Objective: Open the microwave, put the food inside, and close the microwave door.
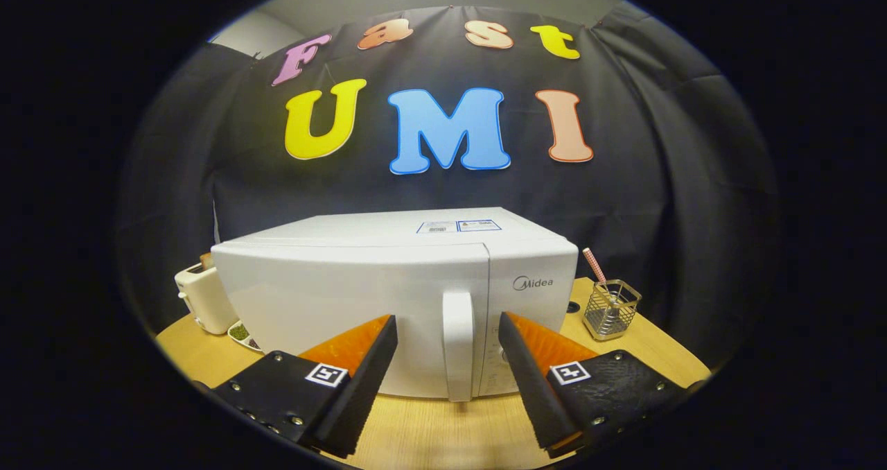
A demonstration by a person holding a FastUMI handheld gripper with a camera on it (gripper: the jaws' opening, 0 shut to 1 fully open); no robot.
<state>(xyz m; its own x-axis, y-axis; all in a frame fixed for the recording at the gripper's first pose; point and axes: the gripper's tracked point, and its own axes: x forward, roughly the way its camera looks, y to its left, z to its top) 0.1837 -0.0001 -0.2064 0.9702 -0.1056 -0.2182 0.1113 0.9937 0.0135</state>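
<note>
The gripper [448, 331] has two wedge-shaped fingers [364, 373] tapering forward to narrow tips. Behind each sits a dark plate studded with small silver screws, and each bears a square black-and-white marker [326, 374].

microwave [360, 297]: 1 | toaster [202, 297]: 1 | wire holder [610, 309]: 1 | straw [594, 265]: 1 | dish [242, 334]: 1
</note>
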